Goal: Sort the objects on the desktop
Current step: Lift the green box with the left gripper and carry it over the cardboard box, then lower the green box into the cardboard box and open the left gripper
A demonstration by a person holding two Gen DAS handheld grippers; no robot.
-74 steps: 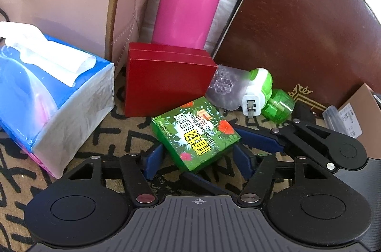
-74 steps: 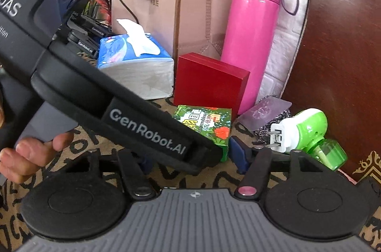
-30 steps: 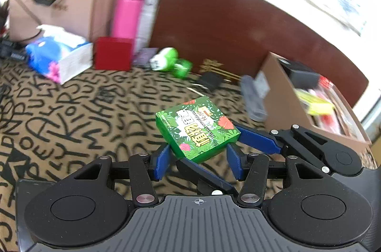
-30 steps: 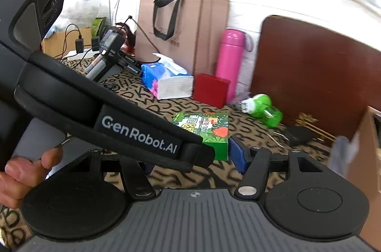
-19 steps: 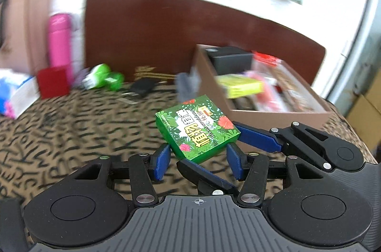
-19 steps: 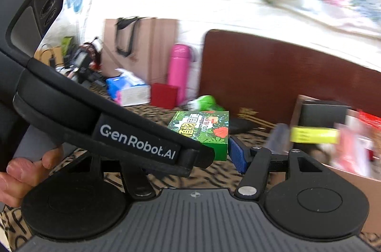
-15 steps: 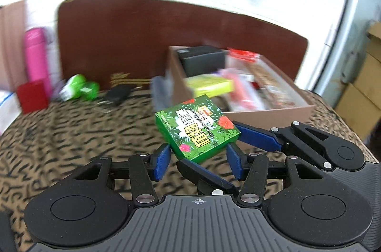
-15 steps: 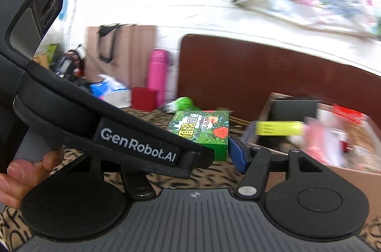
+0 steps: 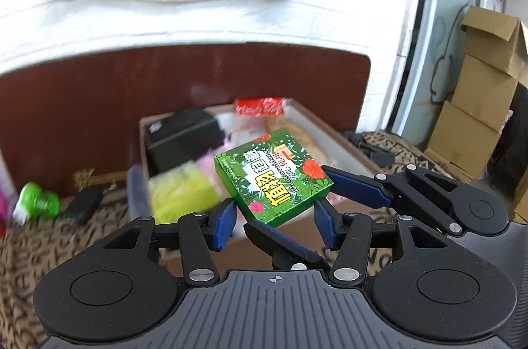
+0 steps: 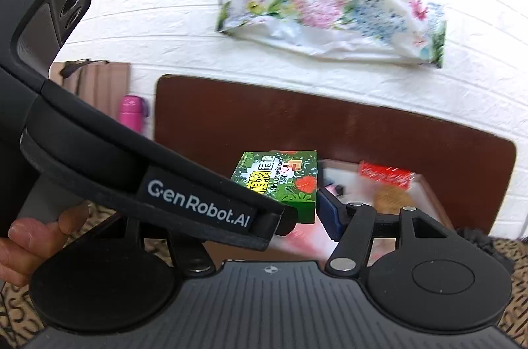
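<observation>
A green box (image 9: 273,174) with leaf print and Chinese writing is held in the air between both grippers. My left gripper (image 9: 274,217) has its blue pads on the box's two sides. My right gripper (image 9: 333,200) reaches in from the right and clamps the same box, which also shows in the right wrist view (image 10: 280,180). The box hangs above the near end of an open cardboard box (image 9: 333,131) that holds a black case (image 9: 184,138), a yellow-green pack (image 9: 181,194) and a red packet (image 9: 260,106).
A green plug-in device (image 9: 36,202) and a dark small item (image 9: 82,204) lie on the patterned cloth at the left. A brown board (image 9: 99,91) stands behind. A pink bottle (image 10: 130,113) and paper bag (image 10: 89,75) stand far left. Stacked cartons (image 9: 478,105) stand at the right.
Both grippers have carried the green box to the right, from beside the red box and pink bottle to above the open cardboard box. The grip on it looks unchanged.
</observation>
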